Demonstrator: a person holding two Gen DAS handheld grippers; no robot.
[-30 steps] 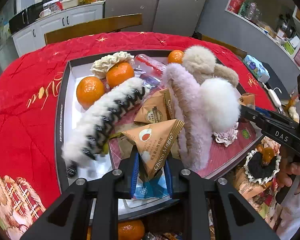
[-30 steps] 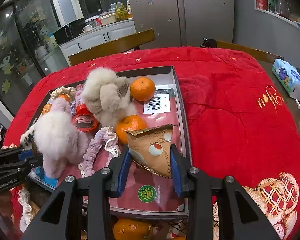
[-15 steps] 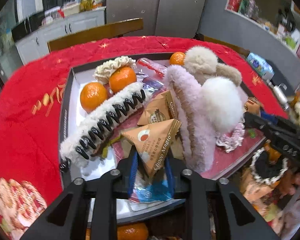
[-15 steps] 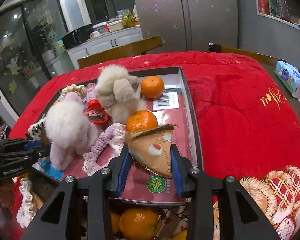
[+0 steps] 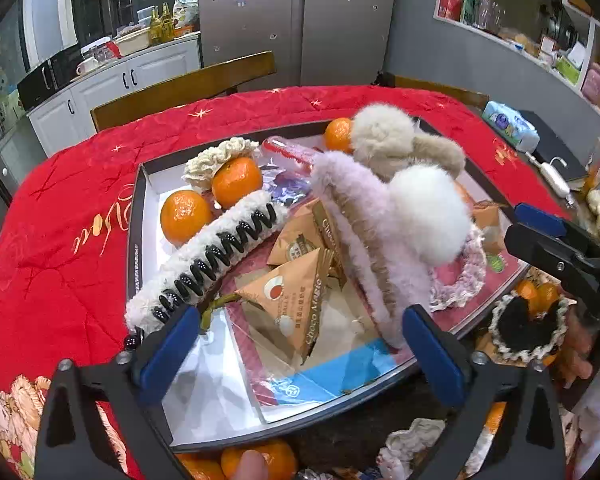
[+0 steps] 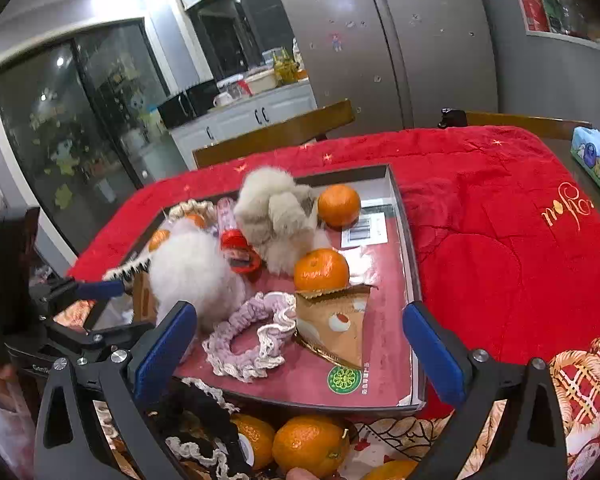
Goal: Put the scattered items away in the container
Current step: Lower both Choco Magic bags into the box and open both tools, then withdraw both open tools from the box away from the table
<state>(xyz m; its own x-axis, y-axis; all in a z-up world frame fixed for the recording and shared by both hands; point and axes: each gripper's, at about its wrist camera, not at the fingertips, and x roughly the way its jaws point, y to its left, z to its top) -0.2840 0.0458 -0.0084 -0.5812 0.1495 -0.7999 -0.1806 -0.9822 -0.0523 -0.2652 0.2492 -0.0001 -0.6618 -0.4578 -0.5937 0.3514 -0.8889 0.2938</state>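
Red cloth carries the tray (image 5: pixel 134 240); both the left gripper (image 5: pixel 300 336) and right gripper (image 6: pixel 300 334) gape wide, empty, a snack packet (image 5: pixel 296 300) lying free between each one's fingers.

- Setting: a home kitchen and dining area.
- White base cabinets (image 5: pixel 100 92) with dark handles carry a worktop crowded with bottles (image 5: pixel 160 24), a cup and bowls.
- A tall grey refrigerator (image 5: pixel 300 20) bears small stickers.
- A wooden chair (image 5: pixel 184 84) stands behind a table under a red embroidered cloth (image 5: pixel 60 216).
- Wall shelves (image 5: pixel 520 20) hold what appear to be packaged groceries.
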